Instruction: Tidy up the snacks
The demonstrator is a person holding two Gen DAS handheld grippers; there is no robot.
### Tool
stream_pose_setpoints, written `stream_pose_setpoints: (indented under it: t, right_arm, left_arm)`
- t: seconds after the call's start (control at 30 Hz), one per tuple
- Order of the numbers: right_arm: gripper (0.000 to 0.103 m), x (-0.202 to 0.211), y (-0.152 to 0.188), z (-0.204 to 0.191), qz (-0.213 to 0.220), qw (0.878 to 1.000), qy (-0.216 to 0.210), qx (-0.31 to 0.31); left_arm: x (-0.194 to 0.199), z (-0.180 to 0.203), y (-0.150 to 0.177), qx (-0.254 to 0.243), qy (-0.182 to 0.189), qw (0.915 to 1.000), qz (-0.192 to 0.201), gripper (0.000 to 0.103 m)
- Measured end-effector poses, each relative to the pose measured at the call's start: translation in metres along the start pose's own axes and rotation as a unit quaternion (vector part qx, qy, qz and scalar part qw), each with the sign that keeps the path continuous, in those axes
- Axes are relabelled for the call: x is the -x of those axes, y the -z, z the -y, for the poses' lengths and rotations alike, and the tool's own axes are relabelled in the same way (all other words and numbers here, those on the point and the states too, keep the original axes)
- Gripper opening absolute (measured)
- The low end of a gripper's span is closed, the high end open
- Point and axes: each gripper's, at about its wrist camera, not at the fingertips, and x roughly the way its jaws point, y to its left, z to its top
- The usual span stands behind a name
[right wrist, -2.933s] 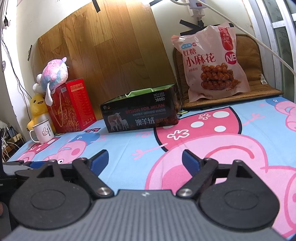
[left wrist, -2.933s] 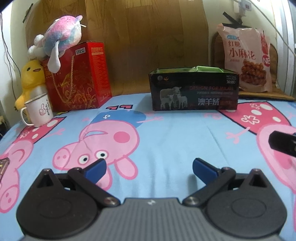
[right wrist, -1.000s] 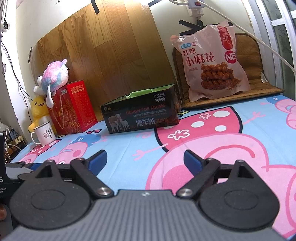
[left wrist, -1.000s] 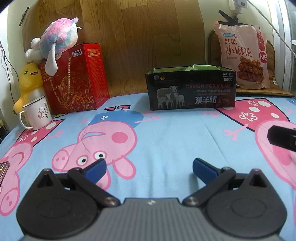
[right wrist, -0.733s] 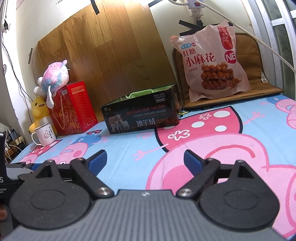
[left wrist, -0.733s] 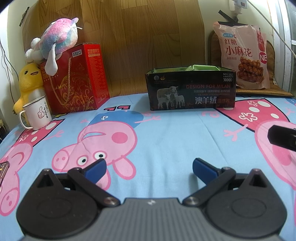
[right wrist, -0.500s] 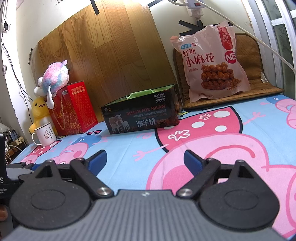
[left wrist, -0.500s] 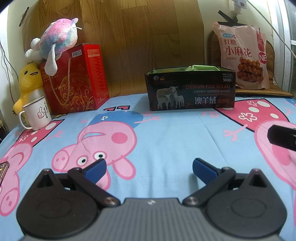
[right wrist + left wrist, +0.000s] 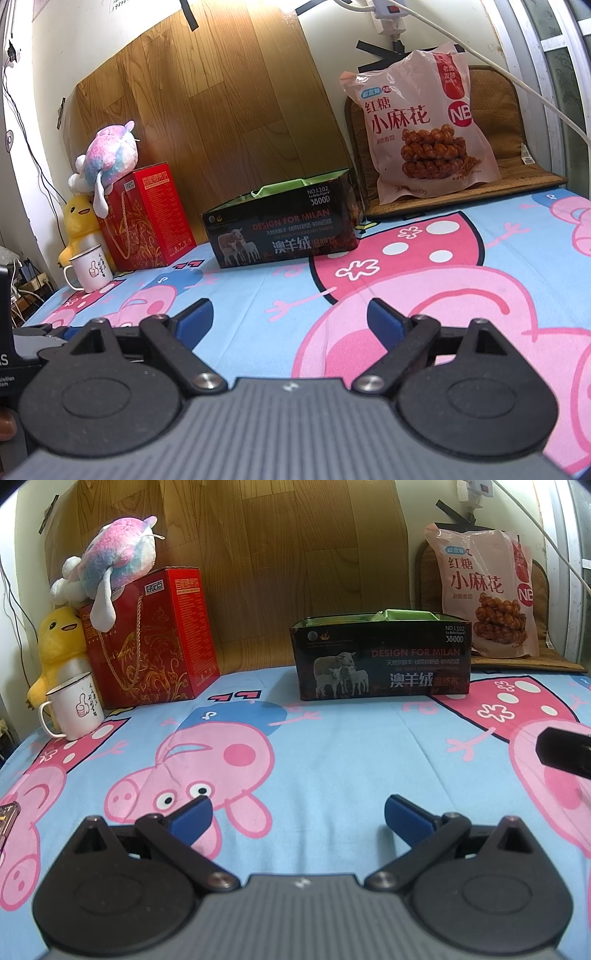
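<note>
from my left fingers (image 9: 297,814), spread wide and holding nothing, i see the dark box (image 9: 380,657) far ahead on the pig sheet (image 9: 332,746). the snack bag (image 9: 484,598) leans behind it to the right. nothing has moved since before.

from my right fingers (image 9: 290,319), also wide and empty, the snack bag (image 9: 421,129) stands on a brown mat (image 9: 517,170), just like before.

box (image 9: 382,661): contents hidden behind its front wall, only green edges showed above the rim | duck (image 9: 57,646): lower body hidden behind the mug (image 9: 75,710), left of the box | phone-like object (image 9: 6,821): cut off by left edge, kind unclear | small print on the box: too small to read
</note>
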Motion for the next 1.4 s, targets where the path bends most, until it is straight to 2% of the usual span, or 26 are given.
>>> stream_pose_setpoints:
  t: [1.4]
  right_arm:
    - [0.093, -0.0006, -0.0014, 0.0001, -0.001, 1.0, -0.001, 0.0]
  left_arm:
    - [0.0001, 0.0033, 0.001, -0.008, -0.007, 0.9999, -0.001, 0.103]
